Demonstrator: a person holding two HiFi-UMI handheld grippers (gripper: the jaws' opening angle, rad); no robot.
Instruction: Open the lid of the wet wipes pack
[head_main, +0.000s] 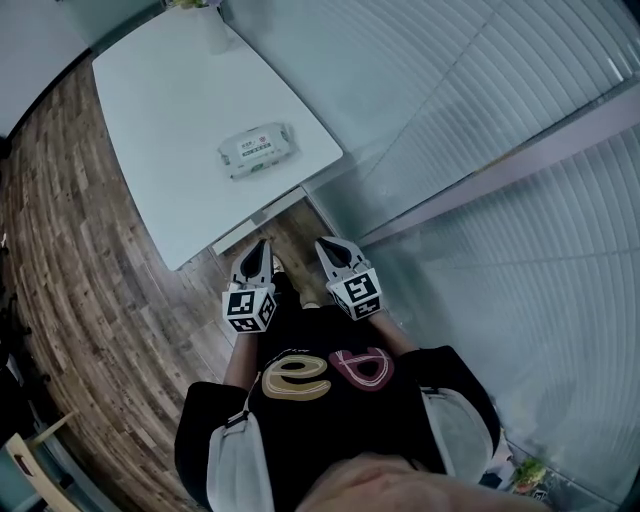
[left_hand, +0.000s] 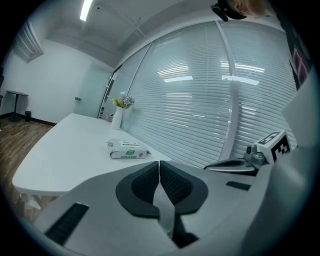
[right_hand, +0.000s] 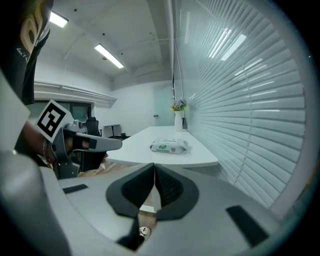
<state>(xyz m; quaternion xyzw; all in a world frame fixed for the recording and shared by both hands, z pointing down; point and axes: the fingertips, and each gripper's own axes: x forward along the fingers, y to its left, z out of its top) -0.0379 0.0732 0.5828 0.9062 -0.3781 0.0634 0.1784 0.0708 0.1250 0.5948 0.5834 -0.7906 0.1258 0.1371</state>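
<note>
White table (head_main: 170, 120) beside blinds (head_main: 480, 120). Left gripper (head_main: 261, 246) and right gripper (head_main: 325, 245) both have their jaws pressed together on nothing, side by side off the table's near edge. Wipes pack (head_main: 256, 151) lies flat on the table, well apart from both.

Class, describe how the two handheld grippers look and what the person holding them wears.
Both the left gripper and right gripper are pale grey and pointed, with black ribbed pads and a black-and-white marker cube. The person wears a black top with tan and pink loops.
</note>
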